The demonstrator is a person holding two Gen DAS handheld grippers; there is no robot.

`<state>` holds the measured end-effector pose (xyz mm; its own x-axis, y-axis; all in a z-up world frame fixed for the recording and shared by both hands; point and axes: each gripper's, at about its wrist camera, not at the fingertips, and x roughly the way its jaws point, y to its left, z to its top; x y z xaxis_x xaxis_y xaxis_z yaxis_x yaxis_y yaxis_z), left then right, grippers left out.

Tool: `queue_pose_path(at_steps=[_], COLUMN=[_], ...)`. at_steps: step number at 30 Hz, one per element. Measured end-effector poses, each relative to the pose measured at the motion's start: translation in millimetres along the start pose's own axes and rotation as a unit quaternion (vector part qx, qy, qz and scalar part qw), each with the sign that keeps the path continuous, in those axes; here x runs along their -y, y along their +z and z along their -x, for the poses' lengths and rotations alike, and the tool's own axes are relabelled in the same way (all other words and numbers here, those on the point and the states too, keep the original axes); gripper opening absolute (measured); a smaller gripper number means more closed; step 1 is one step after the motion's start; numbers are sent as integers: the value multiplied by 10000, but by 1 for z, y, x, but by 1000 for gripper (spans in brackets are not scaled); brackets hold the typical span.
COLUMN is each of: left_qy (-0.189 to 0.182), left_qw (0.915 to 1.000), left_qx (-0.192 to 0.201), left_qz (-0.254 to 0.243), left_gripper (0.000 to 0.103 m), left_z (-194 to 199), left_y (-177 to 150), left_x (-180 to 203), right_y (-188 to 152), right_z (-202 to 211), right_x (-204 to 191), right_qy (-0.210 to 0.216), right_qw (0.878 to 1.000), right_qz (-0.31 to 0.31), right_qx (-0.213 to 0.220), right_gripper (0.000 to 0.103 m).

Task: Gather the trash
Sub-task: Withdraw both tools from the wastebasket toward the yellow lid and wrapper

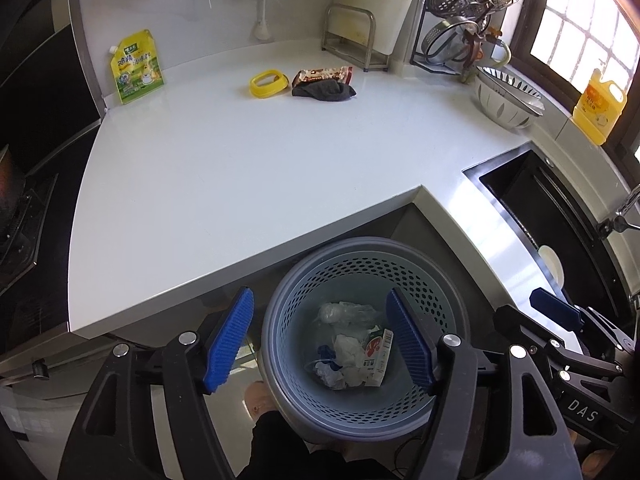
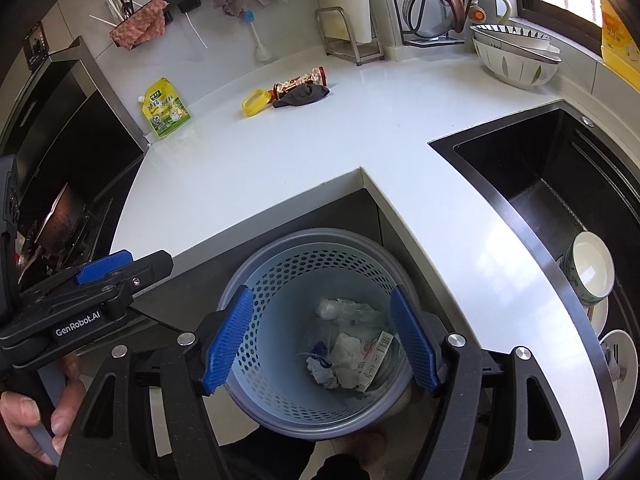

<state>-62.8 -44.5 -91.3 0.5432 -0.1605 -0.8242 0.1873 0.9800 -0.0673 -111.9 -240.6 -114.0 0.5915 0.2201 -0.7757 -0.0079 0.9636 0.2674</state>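
Both grippers are being held above a perforated grey-blue waste basket (image 1: 362,280) that is standing on the floor in the inner corner of the white table (image 1: 240,168). The left gripper (image 1: 320,344) is being shown with its blue ribbed fingers (image 1: 230,338) set apart, nothing being clasped between them; seen past them, the basket's opening is lying partly between the fingers. The right gripper (image 2: 322,344) is likewise being shown with its fingers (image 2: 228,340) spread and empty, the basket being framed between them. In the right wrist view, the left gripper is being seen at the left edge, carried by a hand (image 2: 36,416); in the left wrist view, the right gripper is appearing at the right edge.

Collected trash is lying at the bottom of the basket: crumpled white paper (image 1: 348,354), a clear plastic wrap (image 1: 344,312), a small printed carton (image 1: 378,356) and a blue scrap (image 1: 326,352).

Still on the table, near the back wall, are being seen a yellow ring-shaped lid (image 1: 269,83), a brown snack wrapper (image 1: 322,74) and a dark cloth (image 1: 324,91) touching that wrapper. A yellow-green pouch (image 1: 136,68) is standing well apart at the left. A black sink (image 2: 560,200) holding bowls is being shown at the right.
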Motion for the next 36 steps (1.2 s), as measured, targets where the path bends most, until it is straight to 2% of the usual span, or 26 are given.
queue_pose_path(at_steps=[8,15,28,36], left_qy=[54,11,-143,-105], left_qw=[9999,9998,9996,9997], left_qx=[132,185,220,197], left_qz=[-10,20,-102,-93], left_gripper=[73,74,76,76], left_z=[9,-1,-48,-81], left_y=[7,28,110,157], left_x=[-3,-15,-59,-96], right_y=[14,35,109,153], right_z=[-3,-20,-70,-110], right_x=[-4,-11,-29,-45], right_qy=[124,88,-195,-294], right_qw=[9999,9999,9993,9987], right_qz=[28,18,-215,-307], right_qx=[88,101,226,294], right_gripper=[70,70,70,70])
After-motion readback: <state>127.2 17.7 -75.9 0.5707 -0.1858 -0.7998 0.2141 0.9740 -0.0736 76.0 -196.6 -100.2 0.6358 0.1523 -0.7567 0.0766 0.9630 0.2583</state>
